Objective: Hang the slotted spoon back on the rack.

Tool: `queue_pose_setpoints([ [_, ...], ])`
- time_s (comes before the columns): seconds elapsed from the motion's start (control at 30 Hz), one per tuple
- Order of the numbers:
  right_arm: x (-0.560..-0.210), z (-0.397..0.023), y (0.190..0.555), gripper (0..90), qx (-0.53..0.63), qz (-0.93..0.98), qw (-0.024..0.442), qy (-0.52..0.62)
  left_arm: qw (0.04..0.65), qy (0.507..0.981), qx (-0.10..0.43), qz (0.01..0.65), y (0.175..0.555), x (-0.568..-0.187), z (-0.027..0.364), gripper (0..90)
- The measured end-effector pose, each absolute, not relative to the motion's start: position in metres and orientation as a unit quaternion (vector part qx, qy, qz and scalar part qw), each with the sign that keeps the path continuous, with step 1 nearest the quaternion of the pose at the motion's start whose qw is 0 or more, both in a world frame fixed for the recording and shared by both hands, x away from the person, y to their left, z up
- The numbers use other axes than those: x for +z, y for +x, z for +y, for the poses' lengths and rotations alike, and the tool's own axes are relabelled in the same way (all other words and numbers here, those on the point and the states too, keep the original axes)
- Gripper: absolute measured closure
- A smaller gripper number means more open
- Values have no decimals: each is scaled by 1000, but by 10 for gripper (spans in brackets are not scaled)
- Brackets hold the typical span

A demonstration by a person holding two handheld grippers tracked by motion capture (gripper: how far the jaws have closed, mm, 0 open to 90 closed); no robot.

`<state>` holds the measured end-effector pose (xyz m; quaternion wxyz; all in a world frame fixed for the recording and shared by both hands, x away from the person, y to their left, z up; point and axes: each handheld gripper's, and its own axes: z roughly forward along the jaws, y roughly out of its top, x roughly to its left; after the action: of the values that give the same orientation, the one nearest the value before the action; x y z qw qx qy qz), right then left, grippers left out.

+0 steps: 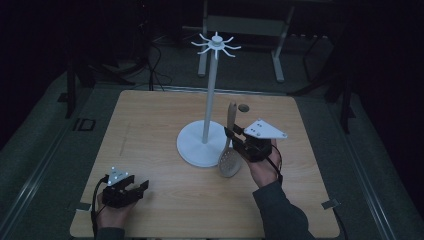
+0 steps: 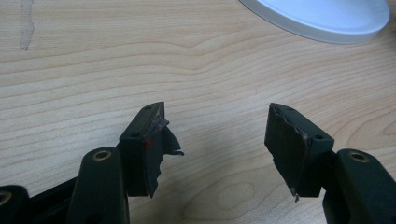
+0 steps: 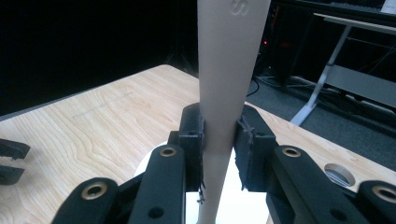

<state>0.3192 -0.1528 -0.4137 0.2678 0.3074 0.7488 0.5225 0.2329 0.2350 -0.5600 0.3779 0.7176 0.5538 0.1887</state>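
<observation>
A beige slotted spatula stands nearly upright, its perforated head low by the white stand's base and its handle pointing up. My right gripper is shut on the spatula's handle, with both pads pressed on it in the right gripper view. The white stand has a tall pole topped by a ring of hooks. My left gripper rests low at the table's front left, open and with nothing in it; its jaws stand wide apart over bare wood, and its left pad looks torn.
The wooden table has a small round hole behind the right gripper. The stand's base edge lies ahead of the left gripper. Beyond the table, a desk frame and cables sit on the dark floor.
</observation>
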Motion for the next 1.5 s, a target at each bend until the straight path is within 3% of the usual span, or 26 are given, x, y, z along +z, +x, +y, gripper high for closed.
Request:
queue_pose_setpoints([
  [1.5,-384,-152,324,740,535,735,283,305,377,718,189,554,233,-560,235,391],
])
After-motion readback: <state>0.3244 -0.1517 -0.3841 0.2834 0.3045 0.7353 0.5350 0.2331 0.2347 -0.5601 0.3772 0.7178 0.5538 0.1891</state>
